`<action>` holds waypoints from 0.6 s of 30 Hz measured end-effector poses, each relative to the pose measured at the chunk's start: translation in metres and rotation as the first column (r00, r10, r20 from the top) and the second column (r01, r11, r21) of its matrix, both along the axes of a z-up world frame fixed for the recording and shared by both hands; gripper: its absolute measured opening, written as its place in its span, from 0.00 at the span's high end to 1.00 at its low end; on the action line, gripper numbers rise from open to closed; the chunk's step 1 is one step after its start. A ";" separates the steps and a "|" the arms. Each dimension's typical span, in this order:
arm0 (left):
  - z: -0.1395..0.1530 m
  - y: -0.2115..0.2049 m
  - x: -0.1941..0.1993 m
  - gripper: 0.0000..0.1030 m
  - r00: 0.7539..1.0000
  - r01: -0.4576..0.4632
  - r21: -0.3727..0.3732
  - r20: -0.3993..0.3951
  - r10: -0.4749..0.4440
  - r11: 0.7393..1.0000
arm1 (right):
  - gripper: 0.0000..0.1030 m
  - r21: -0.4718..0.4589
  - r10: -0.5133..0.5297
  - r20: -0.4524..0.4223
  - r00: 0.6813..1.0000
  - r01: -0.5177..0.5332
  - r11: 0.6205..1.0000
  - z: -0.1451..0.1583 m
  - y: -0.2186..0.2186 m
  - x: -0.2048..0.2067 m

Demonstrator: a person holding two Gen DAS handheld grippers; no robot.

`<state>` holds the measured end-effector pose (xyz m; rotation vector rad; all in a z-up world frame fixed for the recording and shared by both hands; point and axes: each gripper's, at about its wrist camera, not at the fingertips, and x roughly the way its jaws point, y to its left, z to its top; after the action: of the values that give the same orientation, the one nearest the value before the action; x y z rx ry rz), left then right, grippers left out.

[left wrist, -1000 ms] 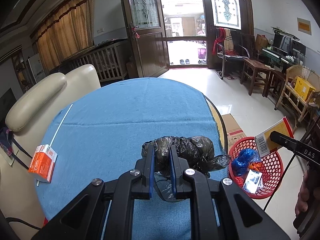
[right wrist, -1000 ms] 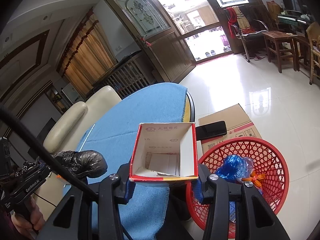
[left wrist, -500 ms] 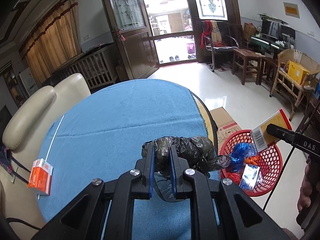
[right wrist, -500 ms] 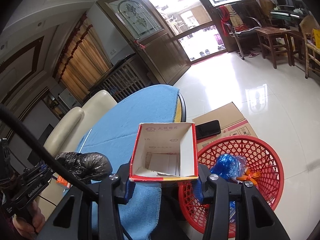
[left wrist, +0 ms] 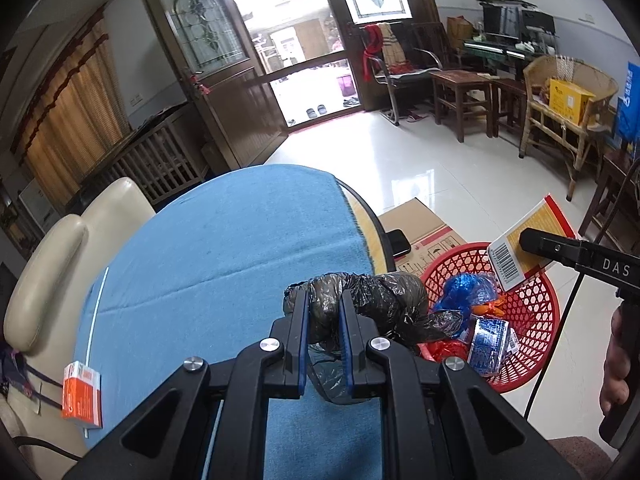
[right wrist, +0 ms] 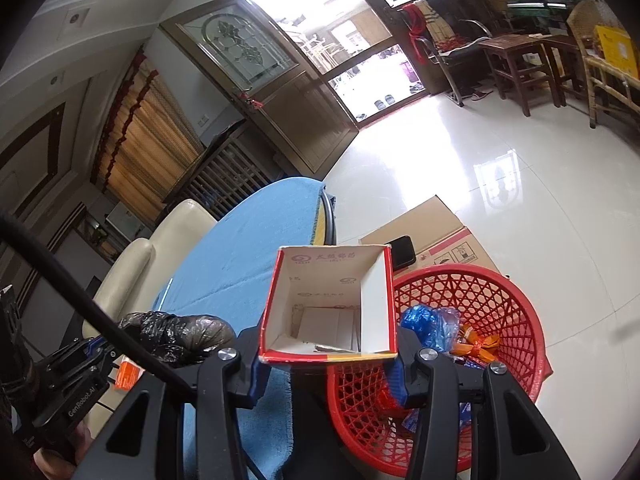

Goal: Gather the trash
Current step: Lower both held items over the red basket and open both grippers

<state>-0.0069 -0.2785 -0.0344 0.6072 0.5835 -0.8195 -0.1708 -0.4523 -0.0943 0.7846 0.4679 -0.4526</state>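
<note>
Trash bag (left wrist: pixel 372 300) in left tongs (left wrist: pixel 323 312) — box (right wrist: pixel 332 312) in right tongs (right wrist: pixel 328 354)

cream chair (left wrist: pixel 60 248) beside blue tablecloth (left wrist: pixel 224 240) | black phone (right wrist: pixel 402 251) on cardboard box (right wrist: pixel 440 232)

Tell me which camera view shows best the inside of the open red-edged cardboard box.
The right wrist view: the open red-edged cardboard box faces that camera, held in the right gripper. The left wrist view shows only its yellow barcoded outside.
</note>
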 end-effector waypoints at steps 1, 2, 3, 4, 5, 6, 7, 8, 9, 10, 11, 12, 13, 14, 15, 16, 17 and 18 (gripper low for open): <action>0.000 -0.003 -0.001 0.86 1.000 0.009 0.004 0.002 -0.009 1.000 | 0.52 0.005 -0.005 0.002 1.000 0.005 1.000 -0.001 -0.002 -0.002; -0.001 -0.006 -0.003 0.86 1.000 0.018 0.009 0.004 -0.018 1.000 | 0.52 0.009 -0.011 0.003 1.000 0.011 1.000 -0.001 -0.005 -0.003; -0.001 -0.011 -0.006 0.86 1.000 0.027 0.013 0.005 -0.027 1.000 | 0.52 0.013 -0.017 0.005 1.000 0.017 1.000 -0.002 -0.007 -0.005; -0.001 -0.015 -0.008 0.86 0.999 0.037 0.018 0.008 -0.037 0.999 | 0.52 0.018 -0.023 0.006 1.000 0.023 1.000 -0.002 -0.009 -0.007; -0.002 -0.018 -0.010 0.86 0.999 0.045 0.024 0.011 -0.045 0.999 | 0.52 0.024 -0.028 0.008 1.000 0.028 0.999 -0.003 -0.011 -0.008; -0.002 -0.021 -0.011 0.86 0.999 0.052 0.028 0.012 -0.052 0.998 | 0.51 0.028 -0.033 0.010 0.999 0.033 0.999 -0.003 -0.013 -0.010; -0.003 -0.025 -0.013 0.86 0.998 0.061 0.034 0.011 -0.062 0.998 | 0.51 0.032 -0.038 0.011 0.999 0.038 0.999 -0.003 -0.015 -0.011; -0.004 -0.028 -0.015 0.86 0.998 0.069 0.038 0.010 -0.069 0.997 | 0.51 0.036 -0.043 0.013 0.999 0.043 0.998 -0.004 -0.017 -0.013; -0.005 -0.031 -0.017 0.86 0.997 0.075 0.042 0.009 -0.075 0.996 | 0.51 0.040 -0.048 0.014 0.999 0.048 0.998 -0.005 -0.018 -0.015; -0.005 -0.035 -0.018 0.86 0.997 0.081 0.045 0.009 -0.081 0.996 | 0.51 0.043 -0.054 0.016 0.998 0.053 0.998 -0.005 -0.020 -0.017; -0.006 -0.038 -0.019 0.86 0.996 0.087 0.048 0.006 -0.087 0.995 | 0.51 0.047 -0.058 0.017 0.998 0.057 0.997 -0.006 -0.021 -0.018; -0.007 -0.041 -0.021 0.86 0.996 0.092 0.050 0.002 -0.092 0.995 | 0.51 0.050 -0.063 0.018 0.998 0.062 0.997 -0.006 -0.023 -0.020; -0.008 -0.044 -0.021 0.86 0.995 0.100 0.048 -0.008 -0.100 0.994 | 0.51 0.054 -0.067 0.019 0.998 0.066 0.996 -0.007 -0.024 -0.021; -0.009 -0.047 -0.022 0.86 0.994 0.109 0.044 -0.018 -0.108 0.993 | 0.51 0.056 -0.071 0.019 0.997 0.070 0.996 -0.007 -0.026 -0.022; -0.009 -0.050 -0.023 0.86 0.993 0.116 0.041 -0.028 -0.115 0.992 | 0.51 0.058 -0.075 0.019 0.997 0.074 0.996 -0.007 -0.028 -0.024; -0.009 -0.052 -0.024 0.86 0.992 0.122 0.039 -0.038 -0.120 0.992 | 0.51 0.059 -0.080 0.019 0.997 0.079 0.995 -0.008 -0.029 -0.025; -0.010 -0.055 -0.025 0.86 0.991 0.130 0.036 -0.048 -0.128 0.991 | 0.51 0.062 -0.085 0.019 0.996 0.084 0.995 -0.008 -0.030 -0.026; -0.010 -0.057 -0.026 0.85 0.988 0.143 0.030 -0.059 -0.141 0.989 | 0.51 0.063 -0.090 0.019 0.996 0.089 0.994 -0.008 -0.032 -0.028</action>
<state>-0.0325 -0.3359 -0.0441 0.6637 0.6122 -0.9652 -0.1987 -0.4843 -0.1027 0.8726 0.4297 -0.5143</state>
